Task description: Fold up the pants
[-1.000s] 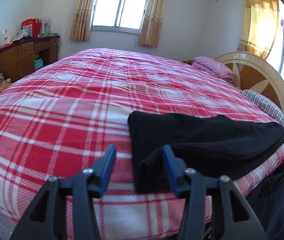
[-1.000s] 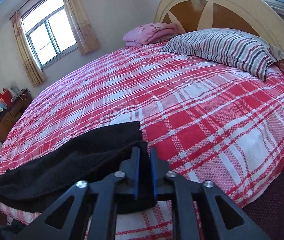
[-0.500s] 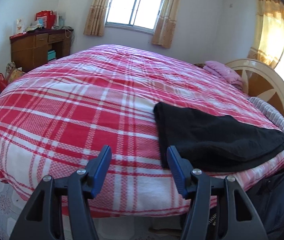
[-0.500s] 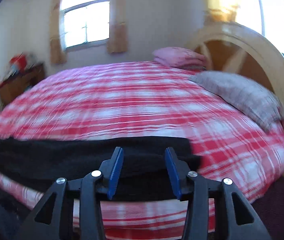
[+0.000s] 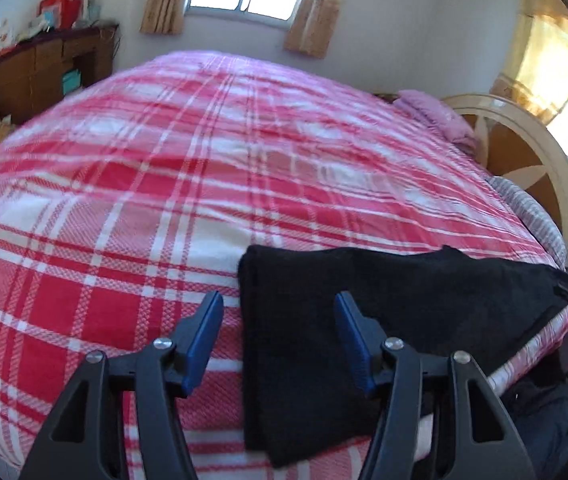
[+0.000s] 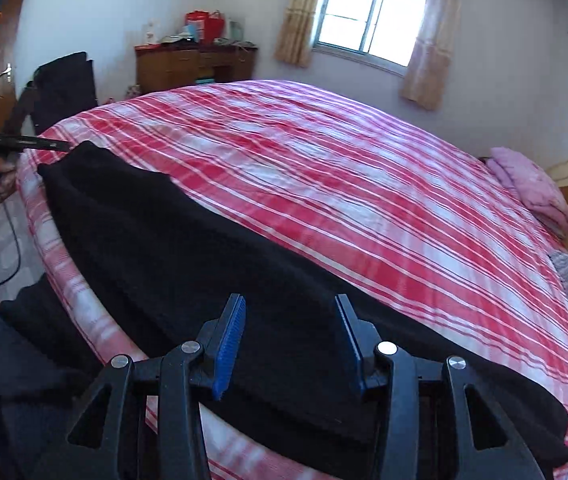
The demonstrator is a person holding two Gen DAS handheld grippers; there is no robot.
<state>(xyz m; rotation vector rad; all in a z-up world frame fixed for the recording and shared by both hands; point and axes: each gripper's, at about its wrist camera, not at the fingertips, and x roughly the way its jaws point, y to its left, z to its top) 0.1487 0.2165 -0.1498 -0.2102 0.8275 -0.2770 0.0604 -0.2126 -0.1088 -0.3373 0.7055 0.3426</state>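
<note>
- Pants (image 5: 364, 320) lie folded on the bed (image 5: 163, 200), their end between the left gripper's (image 5: 277, 312) wide, empty jaws.
- Right gripper (image 6: 290, 316) hovers wide over their middle, gripping nothing.

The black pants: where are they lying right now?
In both wrist views the black pants lie along the near edge of the red plaid bed, stretched toward the headboard.

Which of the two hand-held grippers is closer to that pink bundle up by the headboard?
Right. The right hand-held gripper hangs over the black pants nearer the pink bundle; the left hand-held gripper is at the pants' far end, toward the foot.
</note>
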